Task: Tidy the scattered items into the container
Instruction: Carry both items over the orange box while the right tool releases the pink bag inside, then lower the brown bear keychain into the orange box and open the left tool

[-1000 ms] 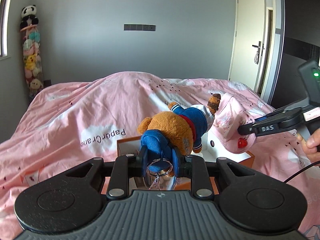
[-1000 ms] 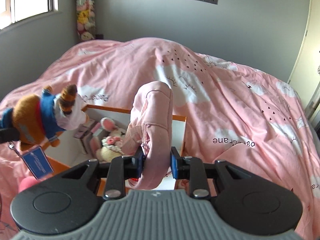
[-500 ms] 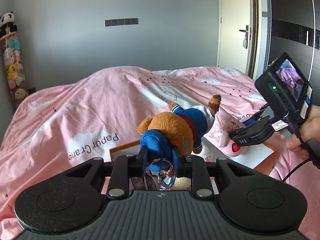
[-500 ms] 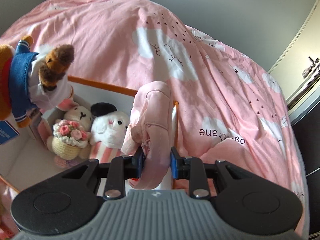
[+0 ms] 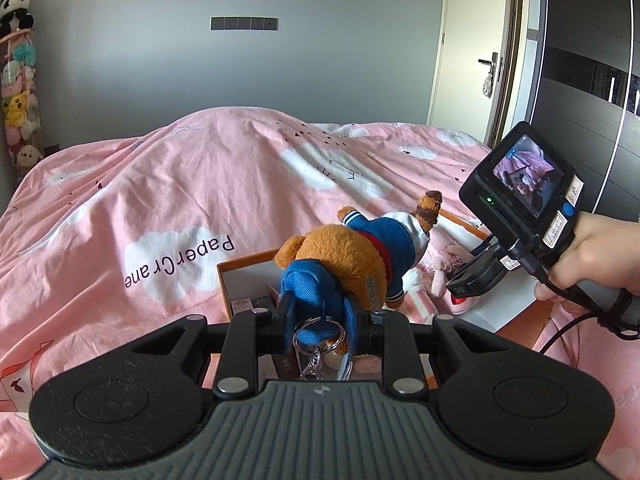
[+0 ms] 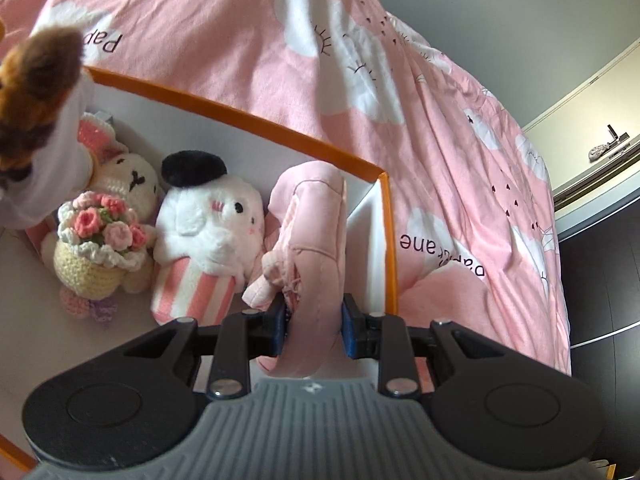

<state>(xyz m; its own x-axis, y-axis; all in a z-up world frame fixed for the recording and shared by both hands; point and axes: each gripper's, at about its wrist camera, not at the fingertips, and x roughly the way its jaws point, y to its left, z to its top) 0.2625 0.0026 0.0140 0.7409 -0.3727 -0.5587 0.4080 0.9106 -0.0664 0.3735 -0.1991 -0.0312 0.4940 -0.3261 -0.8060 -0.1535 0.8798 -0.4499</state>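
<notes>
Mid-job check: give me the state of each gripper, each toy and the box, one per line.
Left hand-held gripper: shut on the bear's blue cap.
Bear: held above the box, not yet down.
Right hand-held gripper: shut on the pink plush.
Pink plush: lowered into the box's right corner, not released.
Box: open, partly filled.
White plush: lying inside.
Crochet bunny: lying inside, beside it.

1. Left gripper (image 5: pixel 320 320): jaws clamped tight on something, pointing toward 12 o'clock.
2. Right gripper (image 6: pixel 314 314): jaws pinched shut too, tilted downward.
3. Right hand (image 5: pixel 596 254) grips its handle at 3 o'clock.
</notes>
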